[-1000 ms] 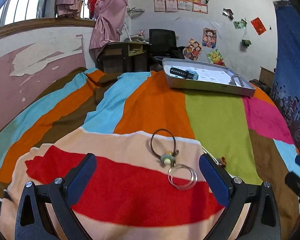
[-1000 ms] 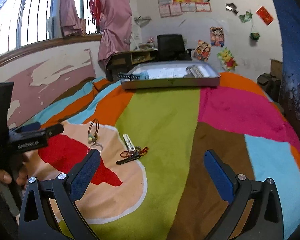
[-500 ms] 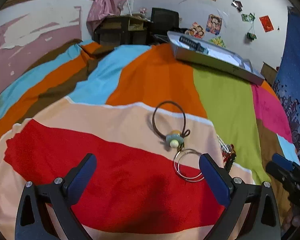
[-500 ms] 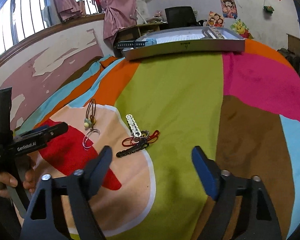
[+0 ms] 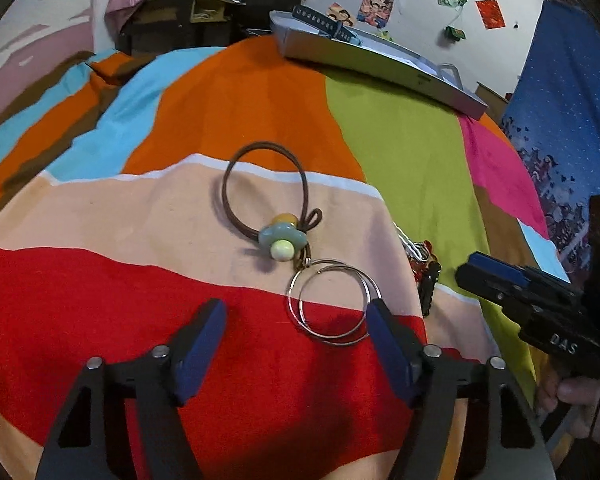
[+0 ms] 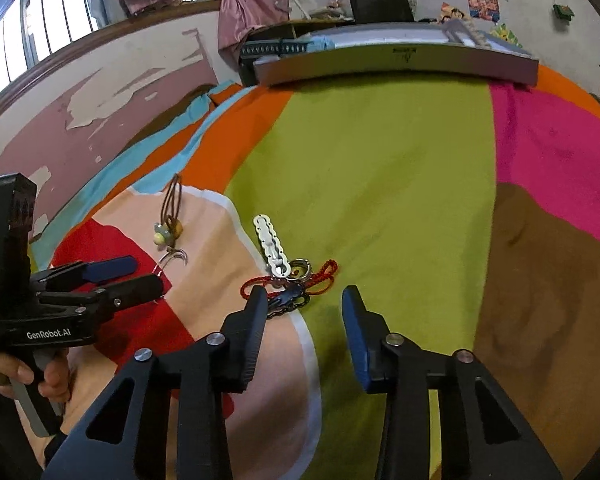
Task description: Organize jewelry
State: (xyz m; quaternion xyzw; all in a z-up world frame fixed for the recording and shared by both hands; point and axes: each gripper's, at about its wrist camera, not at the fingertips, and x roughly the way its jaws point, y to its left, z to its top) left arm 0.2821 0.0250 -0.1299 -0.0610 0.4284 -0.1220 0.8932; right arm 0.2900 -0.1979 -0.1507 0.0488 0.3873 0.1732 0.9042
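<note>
In the left wrist view, two silver hoop rings (image 5: 329,305) lie on the striped blanket, joined to a brown hair tie with pale beads (image 5: 279,236). My left gripper (image 5: 296,314) hovers low over them. Its jaws are closing, the hoops lie just ahead between the fingertips, and the pads press on nothing. In the right wrist view, my right gripper (image 6: 304,300) hangs over a tangle of a white clip (image 6: 271,243), a red cord (image 6: 323,273) and a black chain (image 6: 289,301). Its jaws are also closing, with the chain by the left fingertip and nothing gripped.
A long grey tray (image 6: 396,65) holding a dark strap rests at the blanket's far edge, also visible as the tray (image 5: 380,58) from the left. Each gripper shows in the other's view: left gripper (image 6: 148,274), right gripper (image 5: 466,270). A hand (image 6: 16,372) holds the left handle.
Both grippers have dropped toward the blanket and tipped downward, so the jewelry looks nearer. Both pairs of jaws have narrowed, the right pair much more.
</note>
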